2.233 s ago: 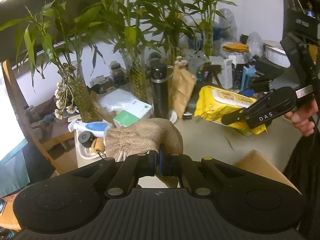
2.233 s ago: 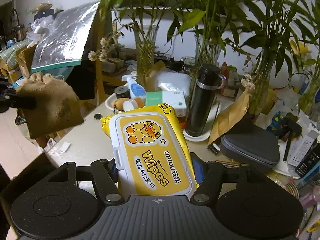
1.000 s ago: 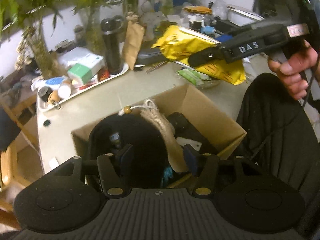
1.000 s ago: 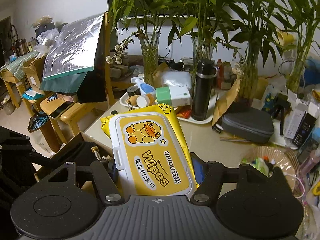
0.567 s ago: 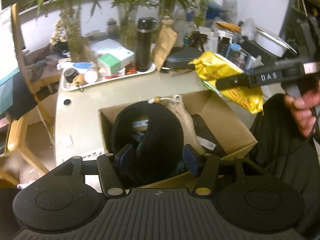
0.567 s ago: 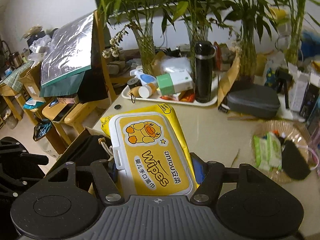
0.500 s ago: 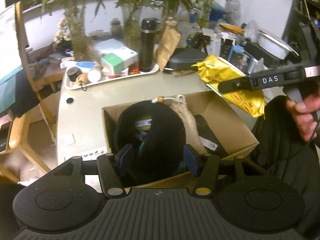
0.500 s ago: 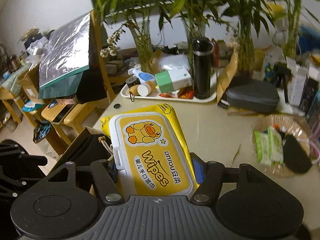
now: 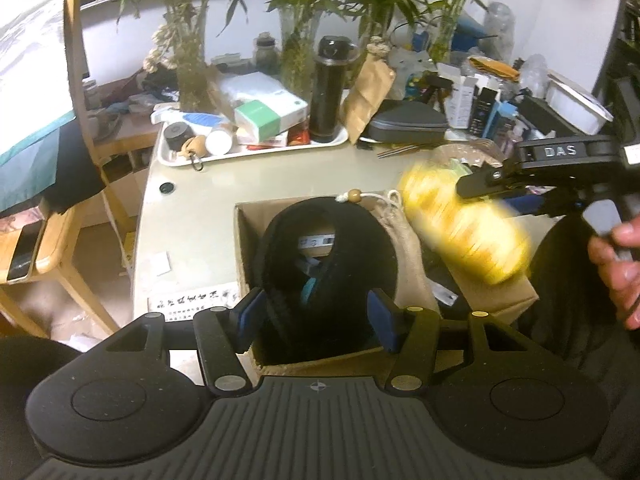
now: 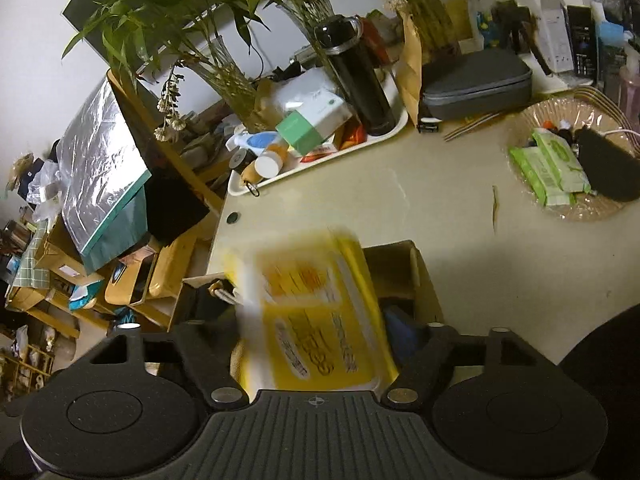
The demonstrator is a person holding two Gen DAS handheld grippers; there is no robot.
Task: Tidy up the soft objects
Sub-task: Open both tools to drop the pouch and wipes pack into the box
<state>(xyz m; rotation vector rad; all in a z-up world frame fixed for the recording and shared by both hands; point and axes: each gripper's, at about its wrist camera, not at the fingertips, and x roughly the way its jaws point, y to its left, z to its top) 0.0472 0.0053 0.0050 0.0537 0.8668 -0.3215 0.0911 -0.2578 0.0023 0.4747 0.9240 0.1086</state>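
- As the right claw (image 10: 316, 344) has just been spreading its jaws, the blurred wipes pack (image 10: 312, 316) sits loose between them above the box (image 9: 496, 300).
- It may catch the rim and tumble out.
- The left claw (image 9: 316, 316) hangs apart, empty.

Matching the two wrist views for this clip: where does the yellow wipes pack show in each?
Left wrist view: yellow wipes pack, blurred, right of centre, over the cardboard box's right side, beside the right claw.
Right wrist view: same pack, blurred, bottom centre, between the claw's parted fingers, above the box.
Shared landmark: the black flask on the white tray.
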